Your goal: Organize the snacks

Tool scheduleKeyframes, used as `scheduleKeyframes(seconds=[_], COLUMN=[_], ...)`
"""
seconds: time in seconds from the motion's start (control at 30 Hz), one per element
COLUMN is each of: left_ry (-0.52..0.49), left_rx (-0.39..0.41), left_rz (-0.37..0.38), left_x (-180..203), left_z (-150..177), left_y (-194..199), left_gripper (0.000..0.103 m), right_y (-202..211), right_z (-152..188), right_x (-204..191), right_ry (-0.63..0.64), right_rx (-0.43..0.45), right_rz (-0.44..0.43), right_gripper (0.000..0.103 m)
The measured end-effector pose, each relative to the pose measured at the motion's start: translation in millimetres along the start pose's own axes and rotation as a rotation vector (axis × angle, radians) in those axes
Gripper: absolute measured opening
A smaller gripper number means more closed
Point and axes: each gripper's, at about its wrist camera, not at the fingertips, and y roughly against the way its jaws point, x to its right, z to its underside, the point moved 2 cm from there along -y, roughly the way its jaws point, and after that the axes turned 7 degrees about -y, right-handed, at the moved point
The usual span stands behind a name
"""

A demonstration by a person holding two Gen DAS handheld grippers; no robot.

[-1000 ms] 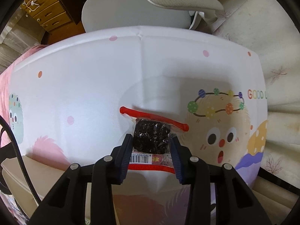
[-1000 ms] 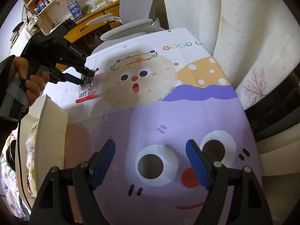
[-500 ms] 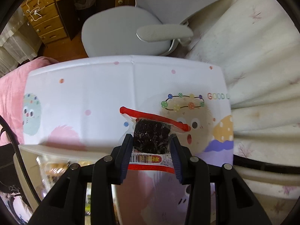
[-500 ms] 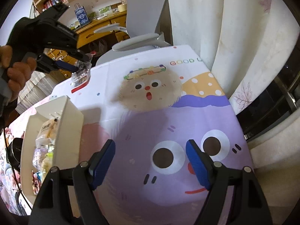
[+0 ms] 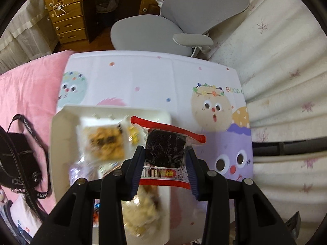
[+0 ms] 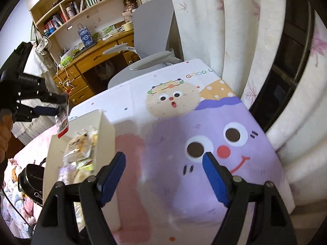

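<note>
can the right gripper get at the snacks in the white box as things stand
Probably yes. The right gripper is open and holds nothing, and the white rectangular plastic box sits just to its left with an open top. The left gripper, holding a dark red-edged snack packet, hangs over the far end.

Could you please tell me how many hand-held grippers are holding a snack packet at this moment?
1. The left hand-held gripper is clamped on the dark snack packet above the white bin; the right hand-held gripper is open and holds nothing.
</note>
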Motion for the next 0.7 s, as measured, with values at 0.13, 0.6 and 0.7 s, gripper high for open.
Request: scheduleKeyframes(seconds=[0.13,0.6,0.7], left_ry=[0.0,0.046,0.065], left_rx=[0.007,0.074,0.104], left_rz=[0.011,0.031,0.004], left_x=[-16,-38,-38], left_z=[28,93,115], left_y=[13,40,42], left_gripper=[0.038,0.056,0.067], right_y=[17,62,64], right_z=[19,51,55], right_x=[-14,-34,-28], right_ry=[0.021,0.13,0.148], right_rx=[0.001,0.007,-0.005], right_rz=[-0.013,-0.067,-0.075], right_gripper=[0.078,0.078,0.078])
